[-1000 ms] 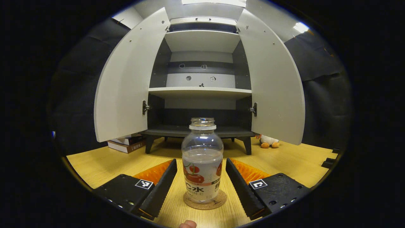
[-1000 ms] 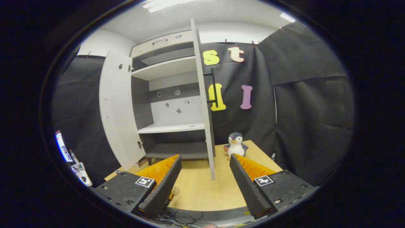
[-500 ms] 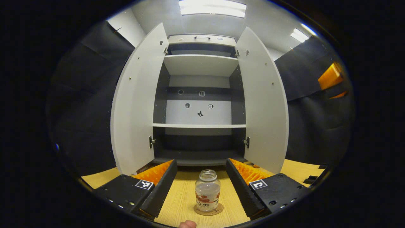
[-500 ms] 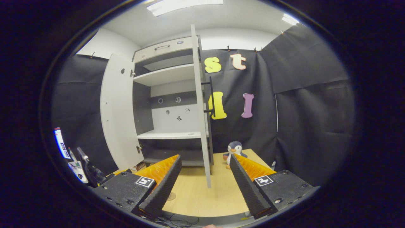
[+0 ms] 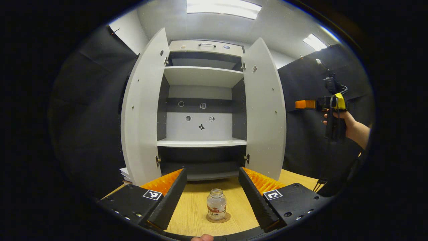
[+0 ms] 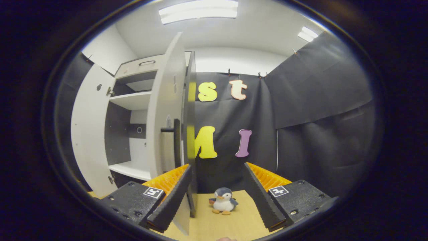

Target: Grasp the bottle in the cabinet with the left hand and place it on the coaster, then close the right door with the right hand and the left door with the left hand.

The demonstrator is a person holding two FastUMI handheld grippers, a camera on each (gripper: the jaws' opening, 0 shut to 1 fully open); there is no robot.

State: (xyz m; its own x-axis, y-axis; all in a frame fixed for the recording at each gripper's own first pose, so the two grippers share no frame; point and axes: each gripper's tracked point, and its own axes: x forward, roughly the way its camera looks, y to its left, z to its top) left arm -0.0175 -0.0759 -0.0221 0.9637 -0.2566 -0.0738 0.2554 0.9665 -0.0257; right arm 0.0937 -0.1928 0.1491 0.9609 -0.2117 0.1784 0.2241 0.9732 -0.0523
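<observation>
Left gripper view gives me the bottle (image 5: 216, 204) standing upright on the coaster (image 5: 218, 218), out on the worktop (image 5: 194, 214) in front of the cabinet (image 5: 202, 100). A second ago it sat large between my left gripper's (image 5: 211, 194) fingers; now it looks small and well apart from them, so I have pulled the left gripper back and up, jaws spread wide with nothing held. I judge the placing step done.

Both doors are open. The left door (image 5: 142, 113) swings out on one side, the right door (image 5: 265, 113) on the other. Beyond the right door I see my right hand (image 5: 351, 125) raised, holding the other gripper level and aimed at the door's outer face.

In the right gripper view, the right gripper (image 6: 216, 197) has swung around to that outer side: the door handle (image 6: 174, 140) and door edge now sit just above its left finger (a second ago the cabinet's shelves faced it). Its jaws stand apart, holding nothing. A plush penguin (image 6: 223, 201) sits on the worktop between its fingers, farther off. I reckon closing the right door comes next.
</observation>
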